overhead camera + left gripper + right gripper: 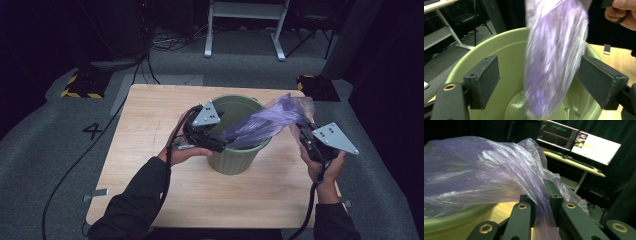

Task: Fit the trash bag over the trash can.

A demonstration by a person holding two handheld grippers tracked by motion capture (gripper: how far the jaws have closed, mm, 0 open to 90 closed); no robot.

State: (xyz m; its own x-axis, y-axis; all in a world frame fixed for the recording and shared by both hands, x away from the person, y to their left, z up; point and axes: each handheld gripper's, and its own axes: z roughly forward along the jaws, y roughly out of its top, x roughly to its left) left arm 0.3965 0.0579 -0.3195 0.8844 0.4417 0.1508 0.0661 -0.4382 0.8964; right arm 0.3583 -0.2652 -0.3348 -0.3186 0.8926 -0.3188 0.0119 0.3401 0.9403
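A pale green bin (pixel 235 161) stands upright on the wooden table (pixel 150 130). A purple plastic bag (pixel 265 122) stretches from inside the bin up and to the right. My right gripper (pixel 303 131), held to the right of the bin, is shut on the bag's upper end; the film (pixel 486 170) runs pinched between its jaws (pixel 541 195). My left gripper (pixel 221 144) sits at the bin's near left rim and is open. Its view looks down into the bin (pixel 506 50), and the bag (pixel 554 57) hangs blurred between its pads (pixel 490 75) without touching them.
The table's right edge lies close under the right hand (pixel 327 167). Grey floor surrounds the table, with cables and yellow-black striped blocks (pixel 82 86) at the back left and a white desk frame (pixel 245 25) behind. A lit monitor (pixel 584 143) stands past the right gripper.
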